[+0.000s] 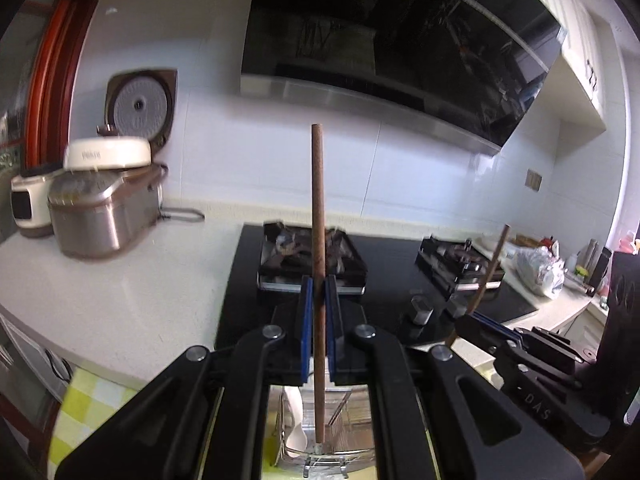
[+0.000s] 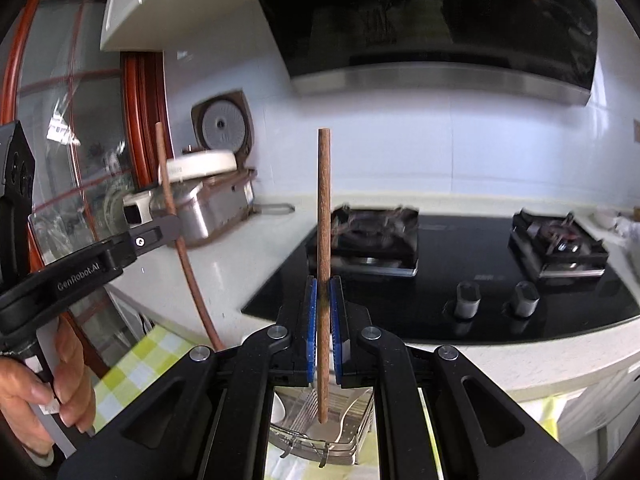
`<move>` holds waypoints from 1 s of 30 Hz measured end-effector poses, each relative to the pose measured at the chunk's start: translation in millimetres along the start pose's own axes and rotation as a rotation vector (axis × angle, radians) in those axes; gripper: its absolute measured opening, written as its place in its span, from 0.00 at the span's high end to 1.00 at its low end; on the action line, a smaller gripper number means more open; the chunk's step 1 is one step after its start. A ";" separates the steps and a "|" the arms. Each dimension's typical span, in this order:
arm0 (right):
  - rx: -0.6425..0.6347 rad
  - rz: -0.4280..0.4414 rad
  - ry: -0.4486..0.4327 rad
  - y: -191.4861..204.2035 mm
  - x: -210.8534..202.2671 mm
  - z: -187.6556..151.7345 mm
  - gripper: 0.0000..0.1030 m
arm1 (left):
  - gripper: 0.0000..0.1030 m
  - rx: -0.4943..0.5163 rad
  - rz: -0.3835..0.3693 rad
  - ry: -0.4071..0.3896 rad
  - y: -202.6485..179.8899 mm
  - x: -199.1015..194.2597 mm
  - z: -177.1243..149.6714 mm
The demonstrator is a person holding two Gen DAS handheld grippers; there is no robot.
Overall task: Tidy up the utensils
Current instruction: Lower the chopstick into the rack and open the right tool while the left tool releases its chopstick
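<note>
My left gripper (image 1: 319, 286) is shut on a brown wooden chopstick (image 1: 318, 200) that stands upright between its blue pads. To the right in the same view, my right gripper (image 1: 469, 317) holds a second chopstick (image 1: 494, 264) that leans right. In the right wrist view, the right gripper (image 2: 324, 286) is shut on its upright chopstick (image 2: 324, 200). At the left of that view a hand (image 2: 44, 384) holds the left gripper (image 2: 173, 222), with its chopstick (image 2: 188, 276) running through it. Below both grippers lies a metal wire rack (image 1: 352, 436) (image 2: 354, 446) holding a white spoon (image 1: 298, 438).
A black gas hob (image 1: 384, 300) with two burners and two knobs (image 2: 468, 300) fills the counter ahead. A steel rice cooker (image 1: 104, 216) with its lid up stands at the left. A plastic bag (image 1: 540, 270) lies at the right. A yellow checked cloth (image 1: 88, 408) is below.
</note>
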State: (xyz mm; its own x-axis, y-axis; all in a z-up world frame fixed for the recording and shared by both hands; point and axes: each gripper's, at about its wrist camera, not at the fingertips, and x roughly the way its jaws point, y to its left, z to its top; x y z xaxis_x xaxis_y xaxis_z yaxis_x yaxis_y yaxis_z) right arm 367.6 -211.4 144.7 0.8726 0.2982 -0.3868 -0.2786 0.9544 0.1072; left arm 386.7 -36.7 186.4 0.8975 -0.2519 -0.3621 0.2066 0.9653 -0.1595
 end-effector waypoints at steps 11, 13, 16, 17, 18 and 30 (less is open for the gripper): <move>0.066 0.033 0.100 -13.7 43.9 -40.0 0.92 | 0.94 0.006 -0.001 0.119 21.5 45.8 -64.2; 0.064 0.030 0.118 -14.1 47.3 -44.7 0.91 | 0.94 0.017 0.002 0.142 21.6 50.3 -71.7; 0.065 0.020 0.137 -16.3 49.6 -50.5 0.88 | 0.82 0.040 0.017 0.161 20.2 52.8 -78.3; 0.069 0.014 0.140 -17.6 48.9 -51.3 0.82 | 0.71 0.045 0.028 0.159 20.8 51.5 -79.2; 0.075 0.006 0.140 -19.2 47.4 -51.8 0.68 | 0.59 0.046 0.038 0.155 21.8 49.9 -80.5; 0.078 -0.053 0.086 -37.2 -22.7 -59.2 0.46 | 0.28 0.002 0.136 0.119 51.7 -19.4 -87.7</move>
State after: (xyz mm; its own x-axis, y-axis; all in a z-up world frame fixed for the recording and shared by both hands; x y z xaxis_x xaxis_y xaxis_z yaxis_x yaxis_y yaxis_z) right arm 334.4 -254.5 95.2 0.8466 0.2478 -0.4709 -0.1978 0.9681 0.1538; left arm 345.8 12.1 104.6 0.8650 -0.1247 -0.4861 0.0870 0.9912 -0.0994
